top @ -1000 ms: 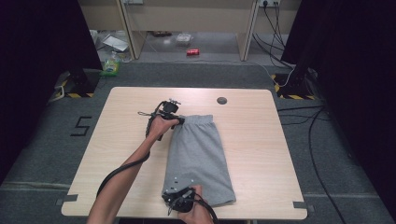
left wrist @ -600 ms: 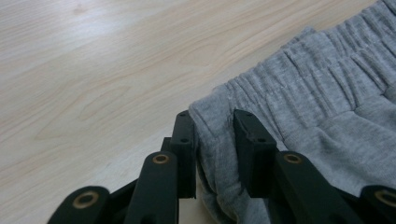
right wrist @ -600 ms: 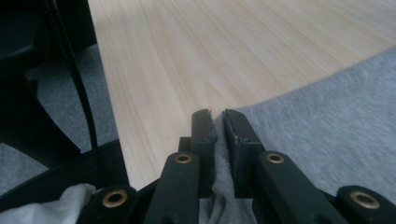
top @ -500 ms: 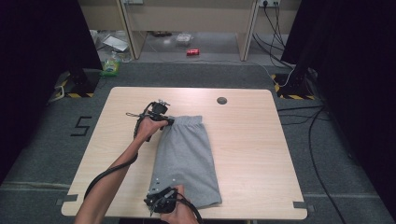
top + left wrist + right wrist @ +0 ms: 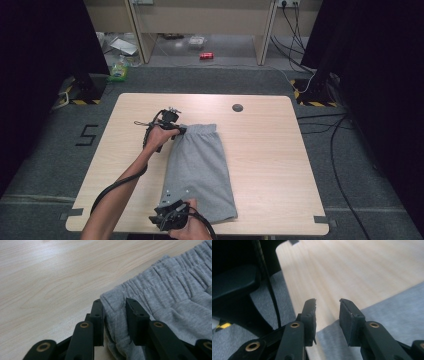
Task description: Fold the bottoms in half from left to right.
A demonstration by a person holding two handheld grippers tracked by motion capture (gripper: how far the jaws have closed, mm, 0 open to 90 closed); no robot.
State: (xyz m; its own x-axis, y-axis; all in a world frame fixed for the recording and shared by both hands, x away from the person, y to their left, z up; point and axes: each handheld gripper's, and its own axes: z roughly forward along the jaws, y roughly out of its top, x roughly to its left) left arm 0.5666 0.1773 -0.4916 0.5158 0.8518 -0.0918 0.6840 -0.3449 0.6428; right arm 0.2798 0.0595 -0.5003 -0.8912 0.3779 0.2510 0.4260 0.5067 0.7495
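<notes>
Right gripper (image 5: 172,216): nearest to me, at the bench's near edge beside the hem corner of the folded grey fabric shorts (image 5: 200,170). In the right gripper view its fingers (image 5: 350,320) stand apart and have just been opening; the cloth lies below the gap, not pinched.
Near edge: the hem sits close to the front rim of the pale wooden bench (image 5: 280,165), and I see little bare wood between cloth and rim there.
Shorts: flat, lengthwise from near to far, left of the bench's middle, waistband at the far end.
Left gripper (image 5: 176,131): at the far left corner of the waistband. In the left gripper view its fingers (image 5: 135,320) are clamped on the gathered edge, a fold of cloth bunched between them.
Open room: a wide stretch of bare bench to the right of the shorts, a narrower strip to the left.
Far: a small round dark grommet (image 5: 237,107) near the back edge, well apart from the waistband.
</notes>
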